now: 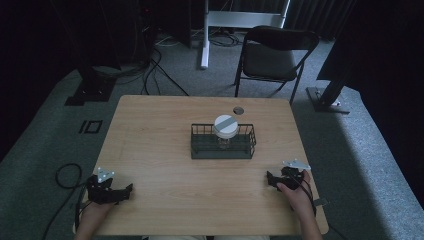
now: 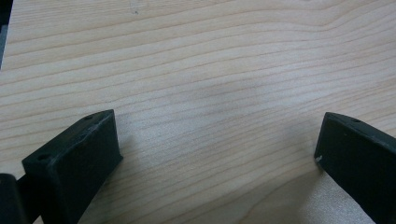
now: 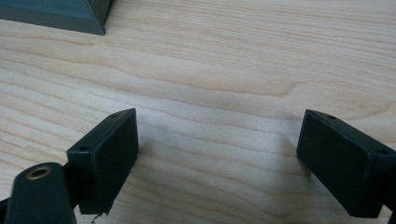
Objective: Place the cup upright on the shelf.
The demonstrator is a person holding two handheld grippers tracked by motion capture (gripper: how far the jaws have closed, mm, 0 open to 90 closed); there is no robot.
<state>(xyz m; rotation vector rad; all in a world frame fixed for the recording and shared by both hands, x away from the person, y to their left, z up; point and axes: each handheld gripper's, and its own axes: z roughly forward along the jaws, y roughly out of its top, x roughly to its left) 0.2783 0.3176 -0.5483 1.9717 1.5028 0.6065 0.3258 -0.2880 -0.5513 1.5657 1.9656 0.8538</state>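
Both pairs of jaws stand wide and hold nothing, with bare wood between them. The left gripper (image 1: 111, 190) rests at the table's (image 1: 150, 200) 7 o'clock corner, the right gripper (image 1: 280, 180) at 5 o'clock. A wire rack (image 1: 223, 148) sits mid-table, long axis side to side, with a white-lidded jar (image 1: 226, 127) upright inside it. From the left jaws it lies toward 2 o'clock, from the right toward 10. The right hand looks somewhat nearer. No writing can be read.
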